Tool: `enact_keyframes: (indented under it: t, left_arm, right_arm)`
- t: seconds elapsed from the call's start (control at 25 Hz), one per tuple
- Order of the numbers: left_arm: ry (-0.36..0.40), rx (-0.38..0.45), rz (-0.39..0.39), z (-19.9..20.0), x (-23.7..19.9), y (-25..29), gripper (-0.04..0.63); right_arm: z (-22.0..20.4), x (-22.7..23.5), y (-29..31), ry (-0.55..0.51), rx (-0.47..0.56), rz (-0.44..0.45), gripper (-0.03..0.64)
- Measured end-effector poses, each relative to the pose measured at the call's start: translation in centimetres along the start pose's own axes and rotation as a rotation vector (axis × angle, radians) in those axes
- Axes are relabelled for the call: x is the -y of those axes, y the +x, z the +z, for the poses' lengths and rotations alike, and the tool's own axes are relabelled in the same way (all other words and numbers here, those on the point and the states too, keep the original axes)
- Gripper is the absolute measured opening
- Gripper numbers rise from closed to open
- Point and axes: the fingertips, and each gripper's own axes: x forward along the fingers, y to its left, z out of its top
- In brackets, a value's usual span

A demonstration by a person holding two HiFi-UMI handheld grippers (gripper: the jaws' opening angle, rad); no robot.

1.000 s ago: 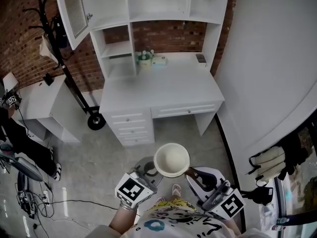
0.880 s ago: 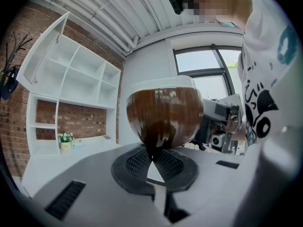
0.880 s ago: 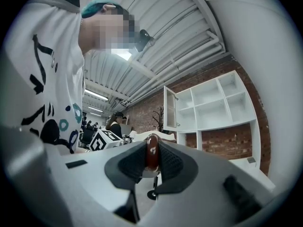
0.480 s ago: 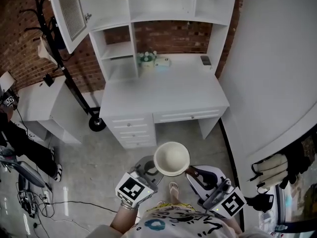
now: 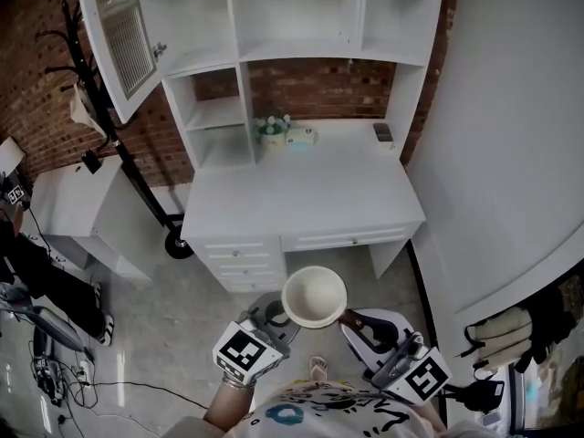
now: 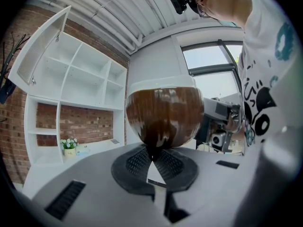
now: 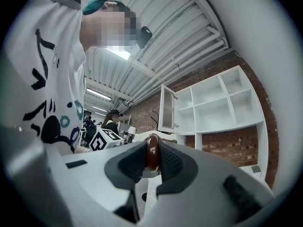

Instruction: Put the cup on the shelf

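Observation:
A cup (image 5: pixel 315 295), cream inside and glossy brown outside, is held low in the head view, over the floor in front of the white desk (image 5: pixel 301 185). My left gripper (image 5: pixel 276 316) is shut on the cup's side; in the left gripper view the brown cup (image 6: pixel 164 115) bulges just above the shut left gripper (image 6: pixel 151 156). My right gripper (image 5: pixel 354 322) is shut on the brown handle (image 7: pixel 152 151), pinched between its pads in the right gripper view. The white shelf unit (image 5: pixel 292 26) stands on the desk, its compartments bare.
A small flower pot (image 5: pixel 269 128), a pale box (image 5: pixel 301 136) and a small device (image 5: pixel 382 133) sit at the desk's back. A glass cabinet door (image 5: pixel 114 26) hangs open at upper left. A black coat stand (image 5: pixel 91 108), a low white cabinet (image 5: pixel 73 199) and a curved white wall (image 5: pixel 511 153) flank the desk.
The desk and shelf have slid lower and grown slightly in the head view as the camera came nearer. The cup stays held between both grippers.

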Motion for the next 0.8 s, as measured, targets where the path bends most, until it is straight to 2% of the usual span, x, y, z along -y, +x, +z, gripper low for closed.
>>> enact_keyframes:
  t: [0.8]
  left_arm:
    - [-0.009, -0.005, 0.046, 0.3, -3.3, 6.2, 0.017]
  right_arm:
    - [-0.8, 7.3, 0.8, 0.014, -0.007, 0.040, 0.063]
